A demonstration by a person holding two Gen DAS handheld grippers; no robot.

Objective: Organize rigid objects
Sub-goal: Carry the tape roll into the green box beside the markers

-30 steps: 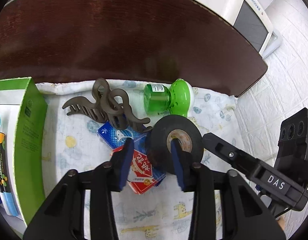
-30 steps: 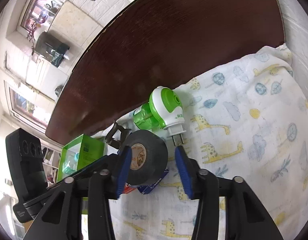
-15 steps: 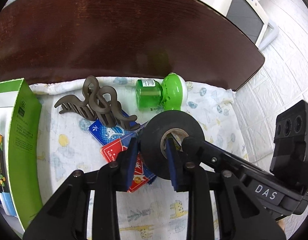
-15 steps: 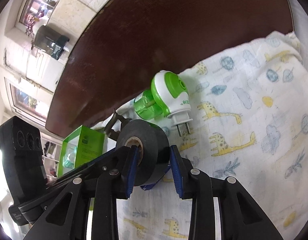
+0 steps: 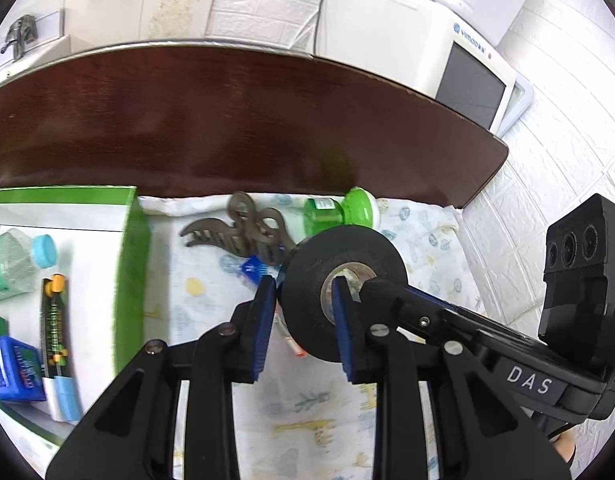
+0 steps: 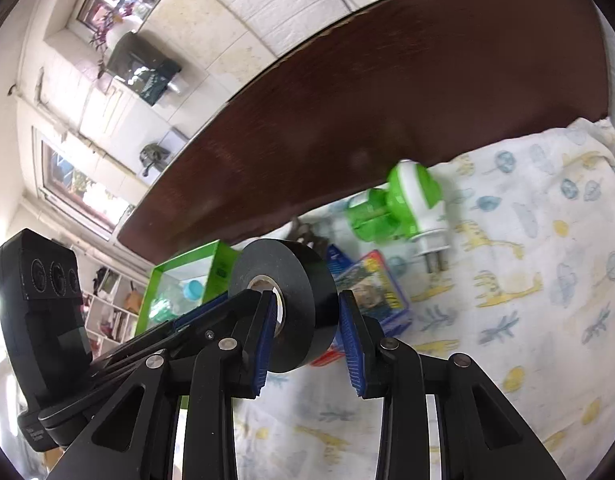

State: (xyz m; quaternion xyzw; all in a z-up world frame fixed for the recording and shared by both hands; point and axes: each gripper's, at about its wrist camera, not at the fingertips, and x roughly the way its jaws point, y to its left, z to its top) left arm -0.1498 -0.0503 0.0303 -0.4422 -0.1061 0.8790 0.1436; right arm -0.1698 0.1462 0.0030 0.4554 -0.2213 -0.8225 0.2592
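Tape roll [image 5: 307, 276] raised; bottle [image 5: 11, 264] in green box [image 5: 133, 264]
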